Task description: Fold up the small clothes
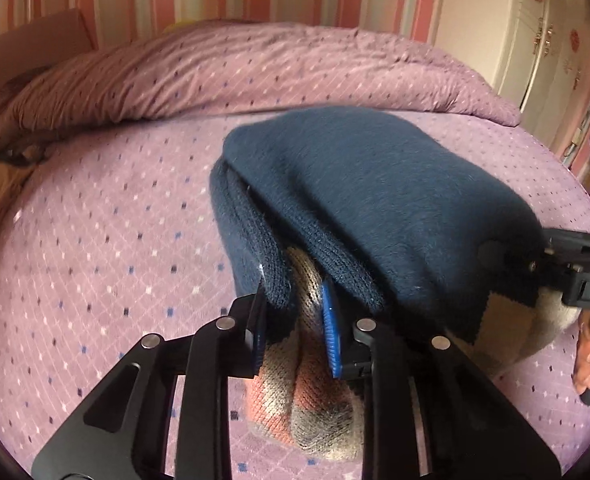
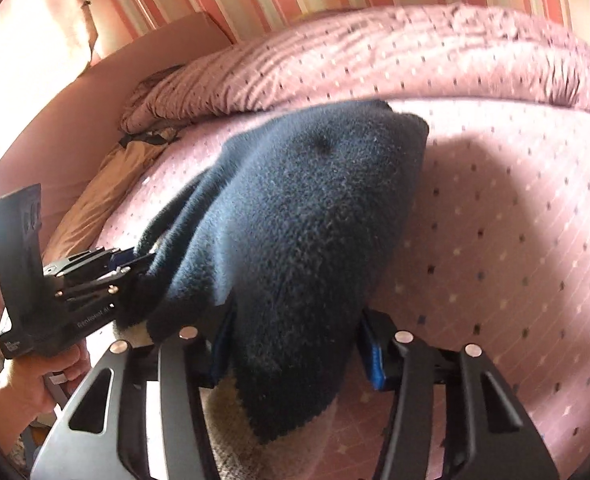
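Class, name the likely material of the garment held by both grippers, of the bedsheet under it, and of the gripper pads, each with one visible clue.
Sweater: probably wool or acrylic knit, with ribbed edging and a fuzzy matte nap.
Bedsheet: likely woven cotton, thin, matte, with a printed diamond pattern.
Pads: seemingly blue rubber or plastic, finely ridged.

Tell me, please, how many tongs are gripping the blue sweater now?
2. The left tongs pinch the blue sweater at its ribbed edge nearest the left camera. The right tongs clamp its other side, above the purple bed sheet.
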Demonstrator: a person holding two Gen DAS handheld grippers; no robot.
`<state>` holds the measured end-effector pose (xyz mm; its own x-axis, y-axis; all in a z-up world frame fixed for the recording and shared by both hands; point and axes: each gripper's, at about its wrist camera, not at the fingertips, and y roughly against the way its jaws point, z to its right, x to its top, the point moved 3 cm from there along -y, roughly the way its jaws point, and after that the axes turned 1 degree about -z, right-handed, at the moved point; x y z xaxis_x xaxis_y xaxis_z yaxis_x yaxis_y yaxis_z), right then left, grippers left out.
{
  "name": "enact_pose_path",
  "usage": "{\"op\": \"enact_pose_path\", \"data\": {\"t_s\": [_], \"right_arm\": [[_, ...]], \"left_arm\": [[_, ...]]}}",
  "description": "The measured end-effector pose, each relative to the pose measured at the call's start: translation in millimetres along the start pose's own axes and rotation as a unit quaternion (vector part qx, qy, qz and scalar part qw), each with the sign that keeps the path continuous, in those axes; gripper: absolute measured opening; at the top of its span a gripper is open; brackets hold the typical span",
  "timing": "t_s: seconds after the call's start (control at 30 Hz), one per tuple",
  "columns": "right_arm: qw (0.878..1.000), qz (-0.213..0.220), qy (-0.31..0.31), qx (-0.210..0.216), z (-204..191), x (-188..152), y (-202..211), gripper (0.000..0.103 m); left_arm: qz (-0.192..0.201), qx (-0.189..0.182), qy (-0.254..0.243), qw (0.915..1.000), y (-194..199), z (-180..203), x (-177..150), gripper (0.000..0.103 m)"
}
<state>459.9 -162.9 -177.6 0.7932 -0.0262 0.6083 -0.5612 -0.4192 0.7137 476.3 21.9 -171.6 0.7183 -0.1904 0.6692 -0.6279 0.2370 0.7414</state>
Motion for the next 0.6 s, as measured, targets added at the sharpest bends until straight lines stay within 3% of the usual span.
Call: {"op": "enact_pose_path", "data": {"t_s": [0.17,0.33,0.47,0.6], "right_arm": [[1.000,0.023,0.015,-0.009,8.7,8.3,38.1,0.050],[0.999,0.039,0.018,-0.026,34.3,3.4,91.8,0.050],[0.998,0.048,0.019,-0.047,74.6,-11.2,146.0,0.050],[0.996,0.048,0.018,-0.077,129.9,-36.7,204.2,0.050]], "left_arm": [[0.013,-0.024,0.005,0.9996,8.8,25.0,10.0,0.022],[0.029,-0.057,-0.001,0.9980,22.4,81.4,21.2,0.022],[0.038,-0.082,-0.014,0.9958,28.8,147.7,23.1,0.022],[0.034,-0.114,-0.021,0.9927,26.3,240.6,14.1,0.022]]}}
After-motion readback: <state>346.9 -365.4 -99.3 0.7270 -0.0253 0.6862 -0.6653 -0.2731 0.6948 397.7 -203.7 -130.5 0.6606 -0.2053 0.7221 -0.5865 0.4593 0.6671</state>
